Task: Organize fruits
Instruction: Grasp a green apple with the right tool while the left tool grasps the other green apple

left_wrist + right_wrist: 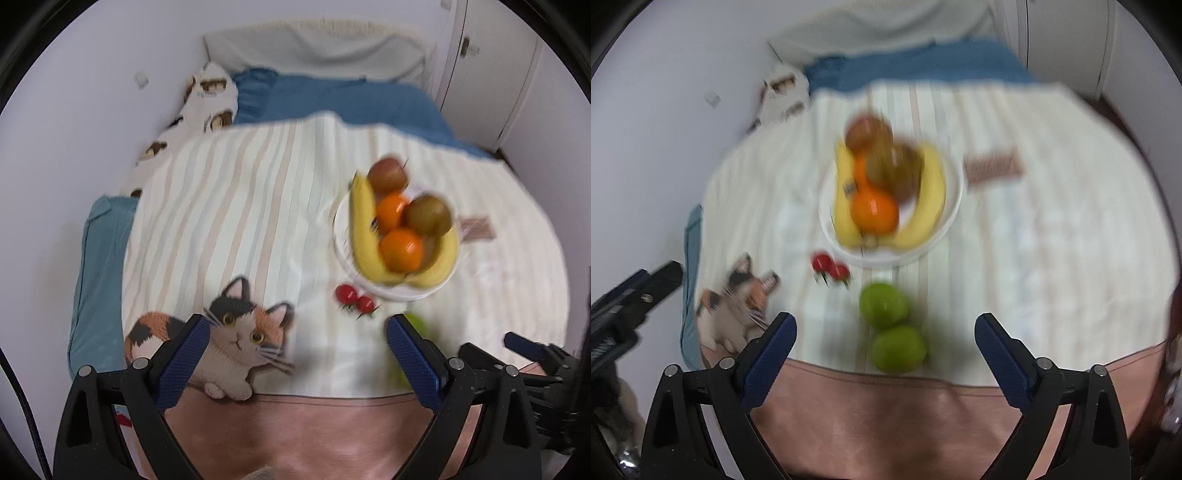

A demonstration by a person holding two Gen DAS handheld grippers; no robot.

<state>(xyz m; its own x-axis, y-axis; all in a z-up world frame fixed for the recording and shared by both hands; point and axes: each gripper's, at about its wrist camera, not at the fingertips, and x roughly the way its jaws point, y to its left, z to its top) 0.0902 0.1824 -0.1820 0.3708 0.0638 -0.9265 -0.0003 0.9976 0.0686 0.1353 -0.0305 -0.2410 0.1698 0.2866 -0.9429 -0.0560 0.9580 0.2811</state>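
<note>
A white plate point(341, 240) point(955, 192) on the striped blanket holds two bananas point(364, 229) point(923, 218), two oranges point(402, 248) point(875, 210) and brownish fruits point(428, 215) point(897, 170). Two red cherries point(354, 297) point(829, 266) lie just in front of the plate. Two green fruits point(884, 304) point(898, 348) lie nearer, between and a little beyond my right gripper's point(885, 326) open fingers, untouched. My left gripper point(297, 328) stands open over the cat picture, nothing between its fingers. One green fruit point(415, 321) peeks past its right finger.
The bed carries a striped blanket point(240, 206) with a calico cat print point(236, 332) and a pink border point(886, 413). Blue bedding point(351, 99) and a patterned pillow point(212, 96) lie at the far end. White wall to the left, white cupboard doors point(491, 74) at the far right.
</note>
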